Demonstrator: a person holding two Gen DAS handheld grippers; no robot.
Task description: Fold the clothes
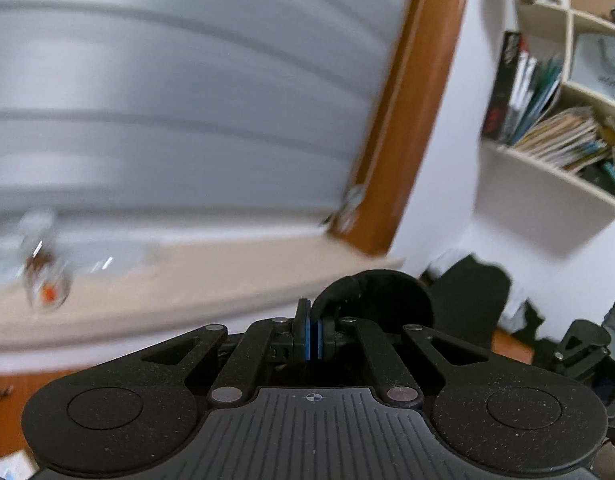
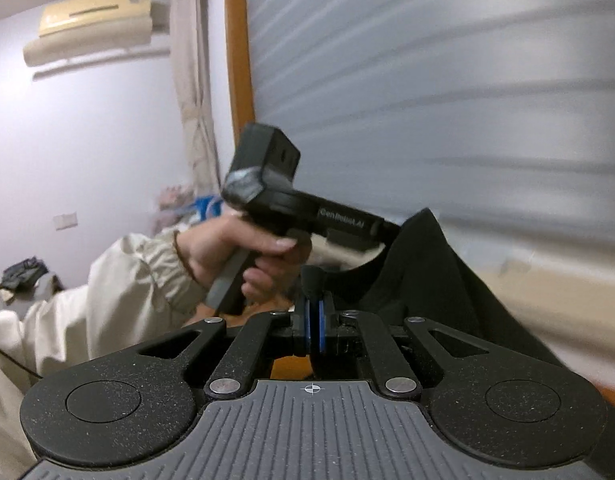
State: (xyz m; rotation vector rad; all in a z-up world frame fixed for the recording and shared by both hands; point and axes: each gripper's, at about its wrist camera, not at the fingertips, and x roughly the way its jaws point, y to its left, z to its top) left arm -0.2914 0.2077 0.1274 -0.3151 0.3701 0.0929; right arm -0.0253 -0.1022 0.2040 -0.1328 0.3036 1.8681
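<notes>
A black garment [image 2: 423, 276] hangs stretched in the air between both grippers. In the right wrist view my right gripper [image 2: 315, 322] is shut, with a tuft of the black cloth sticking up between its blue pads. Beyond it a hand [image 2: 231, 252] in a cream sleeve holds my left gripper [image 2: 391, 227], whose tip bites into the garment's upper edge. In the left wrist view my left gripper [image 1: 313, 334] is shut on a rounded fold of the black garment [image 1: 379, 294]. More of the cloth trails off to the right.
A grey slatted shutter [image 1: 167, 100] in an orange-brown wooden frame [image 1: 403, 120] fills the background, with a beige sill [image 1: 187, 280] below. A bookshelf [image 1: 555, 140] is at the right. An air conditioner [image 2: 95, 24] and a curtain [image 2: 191, 80] are on the left wall.
</notes>
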